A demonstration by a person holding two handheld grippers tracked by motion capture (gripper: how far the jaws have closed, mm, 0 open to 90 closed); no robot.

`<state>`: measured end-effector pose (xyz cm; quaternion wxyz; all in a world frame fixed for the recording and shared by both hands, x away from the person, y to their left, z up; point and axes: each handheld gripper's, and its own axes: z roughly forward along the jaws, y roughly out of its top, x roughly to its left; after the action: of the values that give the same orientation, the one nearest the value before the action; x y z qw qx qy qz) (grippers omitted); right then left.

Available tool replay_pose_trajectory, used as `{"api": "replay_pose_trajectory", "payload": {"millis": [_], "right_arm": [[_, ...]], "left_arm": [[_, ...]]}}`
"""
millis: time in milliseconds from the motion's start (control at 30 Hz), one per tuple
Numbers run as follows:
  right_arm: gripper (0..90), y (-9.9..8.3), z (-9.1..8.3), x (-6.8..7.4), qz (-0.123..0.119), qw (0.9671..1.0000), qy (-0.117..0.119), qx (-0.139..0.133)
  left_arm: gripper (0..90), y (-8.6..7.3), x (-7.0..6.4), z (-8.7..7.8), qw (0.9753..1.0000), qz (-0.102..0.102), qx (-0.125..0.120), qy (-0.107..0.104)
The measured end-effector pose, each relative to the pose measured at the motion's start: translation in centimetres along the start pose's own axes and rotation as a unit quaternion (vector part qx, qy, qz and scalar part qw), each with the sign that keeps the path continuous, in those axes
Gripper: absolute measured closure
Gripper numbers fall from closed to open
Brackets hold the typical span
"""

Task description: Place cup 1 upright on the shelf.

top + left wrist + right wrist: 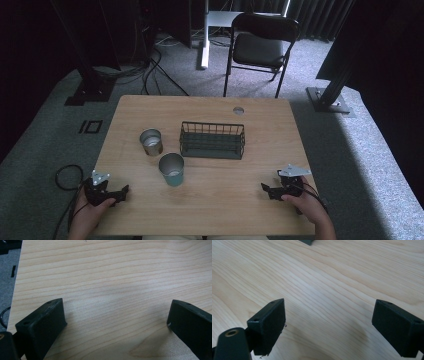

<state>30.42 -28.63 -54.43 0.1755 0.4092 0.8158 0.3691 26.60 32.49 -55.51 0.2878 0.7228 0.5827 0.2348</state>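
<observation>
A light wooden rectangular table (150, 107) stands on grey carpet (45, 125), with a small round grommet hole (238, 110) near its far edge. Beyond the table a black folding chair (260, 45) faces it, and black cables (150, 70) trail over the carpet to the far left.

At the middle of the table sits a dark wire rectangular basket (212, 140), upright and with nothing visible inside. Just to its left stands a silver metal cup (151, 142), open end up. Near that cup, closer to the person and just off the basket's front left corner, stands a teal cup with a silvery inside (171, 169), also upright. The two cups are close together but apart.

The left gripper (120, 192) rests at the near left corner of the table, held in the person's left hand (90, 210), its cable looping onto the carpet. In the left gripper view its black jaws stand spread wide over bare wood, pinching nothing.

The right gripper (266, 190) sits at the near right, held by the right hand (305, 202). In the right gripper view its jaws are likewise spread wide above bare wood grain, with a dark corner (307, 242) at the top edge.
</observation>
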Motion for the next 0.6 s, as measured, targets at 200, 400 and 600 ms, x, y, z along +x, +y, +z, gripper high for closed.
{"api": "replay_pose_trajectory", "payload": {"millis": [200, 400, 600], "right_arm": [[11.5, 0.9, 0.5, 0.9, -0.015, 0.9997, 0.018, -0.005], [11.5, 1.6, 1.1, 1.8, -0.028, 0.999, 0.035, -0.007], [11.5, 2.4, 1.7, 2.8, -0.041, 0.9978, 0.052, -0.011]], "left_arm": [[2.3, 0.0, 0.0, 0.0, 1.0, 0.001, 0.001, 0.0], [2.3, 0.0, 0.0, 0.0, 1.0, 0.001, 0.001, 0.0], [2.3, 0.0, 0.0, 0.0, 1.0, 0.0, 0.0, 0.0]]}}
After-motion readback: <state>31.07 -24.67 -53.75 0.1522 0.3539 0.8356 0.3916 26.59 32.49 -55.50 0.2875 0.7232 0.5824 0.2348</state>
